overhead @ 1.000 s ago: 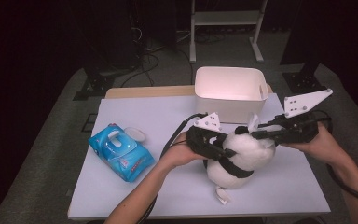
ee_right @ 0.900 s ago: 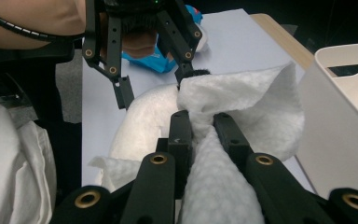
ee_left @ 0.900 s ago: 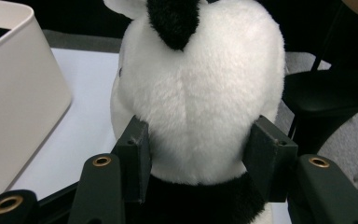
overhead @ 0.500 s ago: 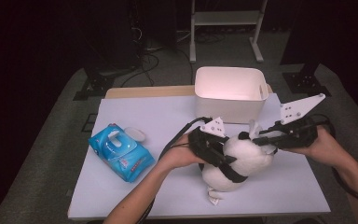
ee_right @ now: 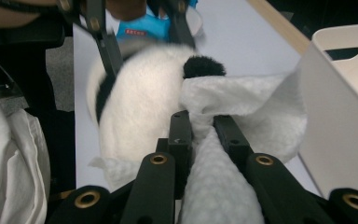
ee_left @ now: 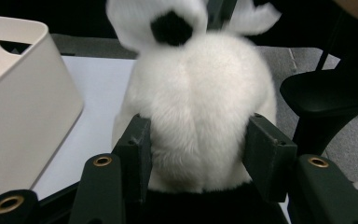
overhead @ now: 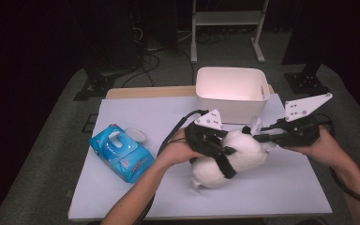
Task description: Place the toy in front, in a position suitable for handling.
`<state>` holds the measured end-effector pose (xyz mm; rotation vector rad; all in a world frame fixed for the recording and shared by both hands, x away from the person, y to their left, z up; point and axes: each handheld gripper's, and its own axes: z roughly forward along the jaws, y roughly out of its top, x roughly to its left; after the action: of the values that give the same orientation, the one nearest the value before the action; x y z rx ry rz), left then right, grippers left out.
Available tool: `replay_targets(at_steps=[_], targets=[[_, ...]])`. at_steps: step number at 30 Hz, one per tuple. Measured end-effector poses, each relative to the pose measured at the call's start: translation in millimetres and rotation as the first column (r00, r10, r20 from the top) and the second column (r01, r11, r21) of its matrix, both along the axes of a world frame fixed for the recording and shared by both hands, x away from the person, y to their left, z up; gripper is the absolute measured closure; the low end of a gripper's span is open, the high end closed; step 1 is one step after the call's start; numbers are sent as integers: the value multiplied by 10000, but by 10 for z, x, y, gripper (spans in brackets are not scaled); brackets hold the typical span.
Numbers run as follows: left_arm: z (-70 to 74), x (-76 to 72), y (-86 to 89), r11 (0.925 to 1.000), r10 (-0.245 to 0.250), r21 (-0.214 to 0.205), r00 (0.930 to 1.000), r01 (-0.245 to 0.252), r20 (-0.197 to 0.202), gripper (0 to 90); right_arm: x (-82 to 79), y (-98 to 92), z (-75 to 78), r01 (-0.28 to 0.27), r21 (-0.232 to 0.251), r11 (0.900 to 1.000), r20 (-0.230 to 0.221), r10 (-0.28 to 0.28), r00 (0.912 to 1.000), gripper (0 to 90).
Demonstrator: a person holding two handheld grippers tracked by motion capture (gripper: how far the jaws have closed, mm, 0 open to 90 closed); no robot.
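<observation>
Dark room, pale lavender-grey tabletop [overhead: 136, 117]. The left gripper [ee_left: 198, 140] has just been closing its jaws around the fluffy white-and-black plush toy [overhead: 234, 157], now lifted a bit higher than a second ago. The right gripper [ee_right: 203, 126] pinches a white wipe [ee_right: 242, 100] against it, so wiping's underway. White plastic bin [overhead: 232, 91] at twelve o'clock, blue wipes pack [overhead: 121, 152] at nine.
</observation>
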<state>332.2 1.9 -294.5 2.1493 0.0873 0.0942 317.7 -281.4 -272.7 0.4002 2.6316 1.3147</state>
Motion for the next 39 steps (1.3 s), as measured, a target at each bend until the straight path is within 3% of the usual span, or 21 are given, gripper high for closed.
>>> replay_targets(at_steps=[1,3,4,5,8,9,13,17,20,21,22,25,29,31,33,35,39], targets=[[-4,-6,24,9994,7,344,10000,-7,26,469,13,24,-48,-39,-30,10000,-71,39,10000,782],[-95,-32,-13,9909,84,1343,9997,-114,232,467,50,118,-219,-157,-548,9984,-441,133,9989,782],[-199,-43,-57,9738,15,2272,9997,-75,263,465,64,161,-290,-224,-812,9964,-558,179,9983,782],[-278,-56,-84,9674,-22,2534,9997,-44,257,460,76,236,-409,-350,-1267,9913,-770,253,9967,780],[-348,-60,-96,9710,-137,2391,9996,77,236,453,65,310,-563,-487,-1654,9850,-995,325,9945,780],[-345,-58,-96,9730,-135,2304,9998,91,174,452,67,278,-566,-449,-1484,9879,-1061,292,9939,781],[-355,-68,-159,9676,-406,2495,9992,379,56,447,38,150,-447,-392,-683,9969,-981,324,9947,781],[-375,-80,-212,9654,-506,2566,9987,475,52,451,43,251,-487,-651,-802,9947,-953,574,9938,779],[-371,-105,-167,9502,-406,3102,9989,310,245,438,29,313,-595,-758,-980,9923,-1095,650,9919,778],[-372,-108,-133,9506,-355,3092,9992,276,199,430,28,302,-608,-712,-932,9931,-1106,608,9920,778],[-365,-117,-97,9557,-326,2930,9994,281,103,421,26,283,-623,-667,-841,9942,-1170,566,9915,779],[-320,-156,-20,9599,-280,2795,9994,209,214,408,12,255,-659,-716,-674,9952,-1273,626,9899,779],[-247,-173,76,9624,-174,2715,9993,76,338,386,-32,261,-666,-768,-858,9934,-1284,654,9896,778],[-247,-167,120,9649,-256,2619,9995,199,184,388,-59,273,-657,-938,-970,9909,-1274,812,9885,777],[-255,-166,129,9632,-263,2680,9993,186,251,394,-75,276,-640,-985,-934,9907,-1117,879,9898,777],[-298,-179,137,9645,-347,2624,9993,296,145,402,-59,265,-594,-876,-546,9947,-1006,818,9916,777],[-296,-214,118,9598,-513,2774,9984,430,225,406,-21,314,-593,-905,-577,9942,-901,851,9923,777]])
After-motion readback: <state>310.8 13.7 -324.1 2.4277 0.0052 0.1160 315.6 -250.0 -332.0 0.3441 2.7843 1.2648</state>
